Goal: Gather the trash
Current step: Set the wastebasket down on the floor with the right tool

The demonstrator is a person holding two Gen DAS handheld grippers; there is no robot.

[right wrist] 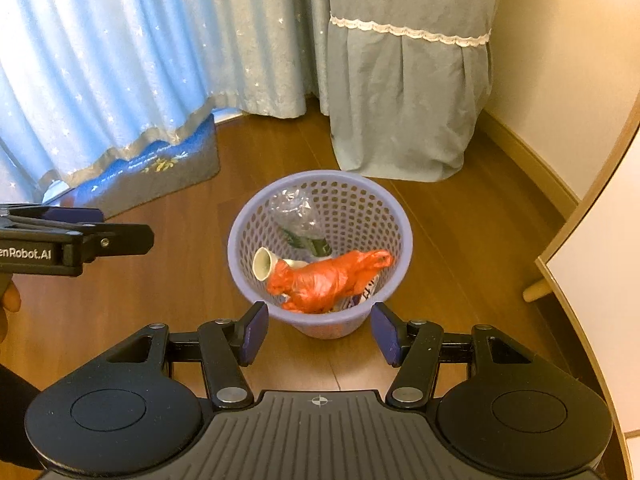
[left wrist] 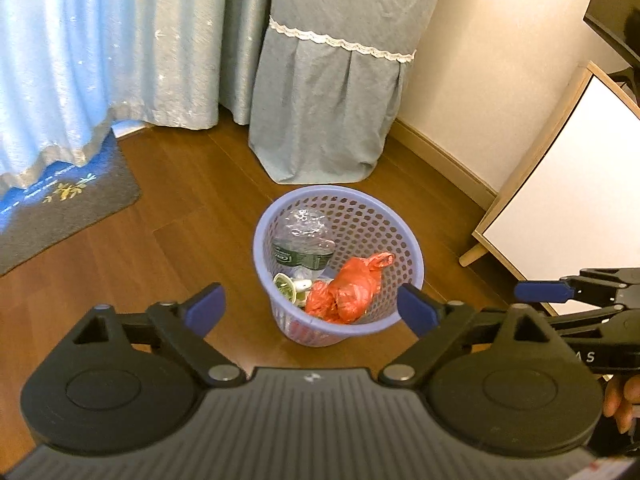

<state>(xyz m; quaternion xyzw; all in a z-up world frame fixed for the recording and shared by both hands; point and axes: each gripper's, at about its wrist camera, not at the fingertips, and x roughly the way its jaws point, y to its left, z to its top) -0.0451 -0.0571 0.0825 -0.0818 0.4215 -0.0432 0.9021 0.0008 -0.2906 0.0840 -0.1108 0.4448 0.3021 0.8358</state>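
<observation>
Brown wood floor (left wrist: 168,240) fills the middle of both views, with blue curtains (left wrist: 60,60) across the upper left and a cloth-draped shape (left wrist: 332,92) at top centre. The lilac basket (left wrist: 414,256) stands on the floor at centre frame, holding a crushed clear bottle (left wrist: 302,236), a paper cup (right wrist: 262,264) and an orange plastic bag (left wrist: 348,288). My left gripper (left wrist: 310,308) is spread wide and empty above the basket's near rim. My right gripper (right wrist: 318,332) stands half spread, also with nothing between its pads. I judge the drop finished. No loose trash shows on the floor here, so next I must look elsewhere.
</observation>
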